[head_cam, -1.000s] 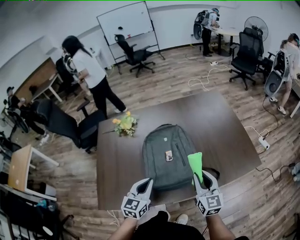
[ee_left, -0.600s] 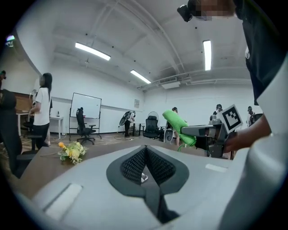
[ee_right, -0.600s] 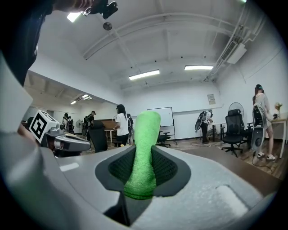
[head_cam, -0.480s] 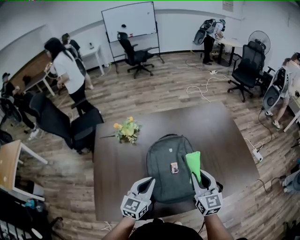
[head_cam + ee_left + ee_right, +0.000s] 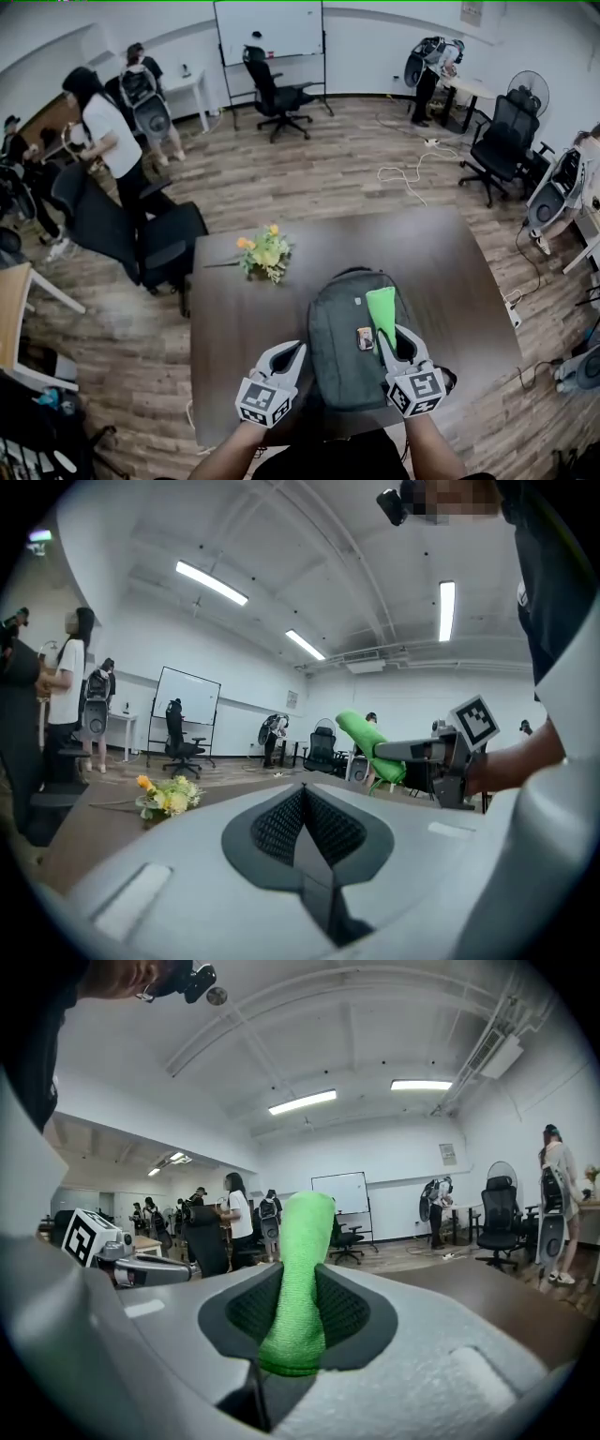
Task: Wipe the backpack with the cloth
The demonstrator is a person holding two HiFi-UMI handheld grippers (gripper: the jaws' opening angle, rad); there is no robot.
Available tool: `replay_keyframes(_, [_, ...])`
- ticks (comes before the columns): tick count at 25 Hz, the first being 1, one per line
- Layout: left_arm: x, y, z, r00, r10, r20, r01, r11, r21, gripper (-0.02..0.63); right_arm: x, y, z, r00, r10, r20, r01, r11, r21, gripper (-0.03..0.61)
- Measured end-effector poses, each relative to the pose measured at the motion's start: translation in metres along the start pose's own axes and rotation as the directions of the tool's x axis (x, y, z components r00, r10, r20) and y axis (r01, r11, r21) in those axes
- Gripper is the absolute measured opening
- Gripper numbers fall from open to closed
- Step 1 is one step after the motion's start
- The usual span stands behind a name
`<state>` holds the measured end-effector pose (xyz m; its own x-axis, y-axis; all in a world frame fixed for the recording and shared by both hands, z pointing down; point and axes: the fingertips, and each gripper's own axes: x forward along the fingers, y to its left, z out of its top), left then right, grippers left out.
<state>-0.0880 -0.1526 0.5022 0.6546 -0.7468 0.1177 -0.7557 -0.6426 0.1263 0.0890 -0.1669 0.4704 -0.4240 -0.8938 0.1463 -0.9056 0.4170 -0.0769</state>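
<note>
A dark grey backpack (image 5: 352, 328) lies flat on the brown table (image 5: 253, 319), its small tag facing up. My right gripper (image 5: 395, 339) hovers over the pack's right side, shut on a rolled green cloth (image 5: 382, 314) that sticks up out of the jaws; the same cloth (image 5: 302, 1279) fills the right gripper view. My left gripper (image 5: 285, 357) hangs left of the pack near the table's front edge, its jaws shut with nothing between them (image 5: 302, 832). From the left gripper view the cloth (image 5: 367, 742) and the other gripper show at the right.
A bunch of yellow flowers (image 5: 265, 251) lies on the table's far left part. Black office chairs (image 5: 155, 239) stand by the table's left side. Several people stand at the room's edges. Cables (image 5: 403, 173) run over the wood floor behind the table.
The head view has shifted, so the table and backpack now sit lower and further right. Both grippers keep their pose over the pack. The person at the left has walked further away.
</note>
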Motion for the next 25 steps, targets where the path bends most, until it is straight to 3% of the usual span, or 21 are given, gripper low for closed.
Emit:
replay_keyframes(5, [-0.012, 0.026, -0.005, 0.997, 0.082, 0.001, -0.082, 0.996, -0.038, 0.017, 0.029, 0.011, -0.012, 0.997, 0.042, -0.068, -0.042, 0.999, 0.002, 0.100])
replay_keyframes(18, [-0.030, 0.037, -0.018, 0.978, 0.209, -0.020, -0.210, 0.974, -0.088, 0.017, 0.116, 0.035, -0.060, 0.978, 0.122, -0.168, -0.122, 0.992, 0.008, 0.100])
replay_keyframes(25, [-0.038, 0.054, -0.013, 0.956, 0.293, -0.024, -0.294, 0.954, -0.064, 0.017, 0.163, 0.042, -0.123, 0.935, 0.125, -0.333, -0.142, 0.990, -0.026, 0.100])
